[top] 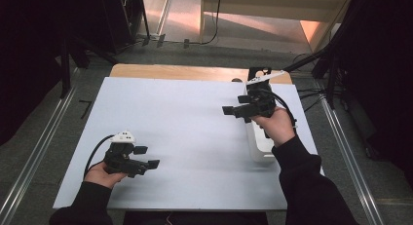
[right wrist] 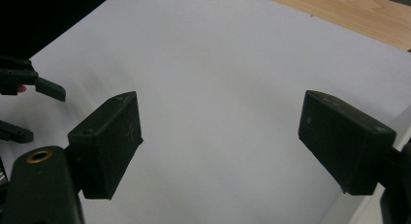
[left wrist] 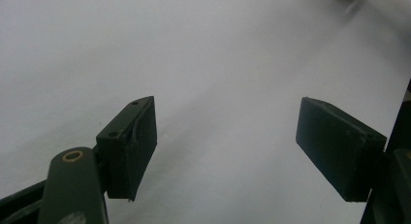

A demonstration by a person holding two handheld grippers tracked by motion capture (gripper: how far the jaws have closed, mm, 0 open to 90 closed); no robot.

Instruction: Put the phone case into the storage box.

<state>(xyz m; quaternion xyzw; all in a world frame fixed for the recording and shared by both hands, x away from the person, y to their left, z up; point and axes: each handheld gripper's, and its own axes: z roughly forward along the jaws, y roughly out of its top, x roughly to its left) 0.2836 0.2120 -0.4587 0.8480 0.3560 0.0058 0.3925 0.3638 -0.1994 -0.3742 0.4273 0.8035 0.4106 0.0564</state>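
Note:
My left gripper (top: 147,156) rests low over the near left part of a white board (top: 185,118). Its jaws point right and stand open with nothing between them; in its own view (left wrist: 225,132) only bare white board lies between the black pads (left wrist: 131,141). My right gripper (top: 234,104) is held over the right side of the board and points left. It is open as well, and the gap between its jaws (right wrist: 220,122) is empty. In the right gripper view, the left gripper's jaws (right wrist: 29,86) show at the left edge.
A long white object (top: 258,144) lies along the board's right edge, under the right hand. The board sits on a wooden table (top: 170,71) whose far strip shows. Around the table are grey floor, metal rails (top: 34,157) and cables.

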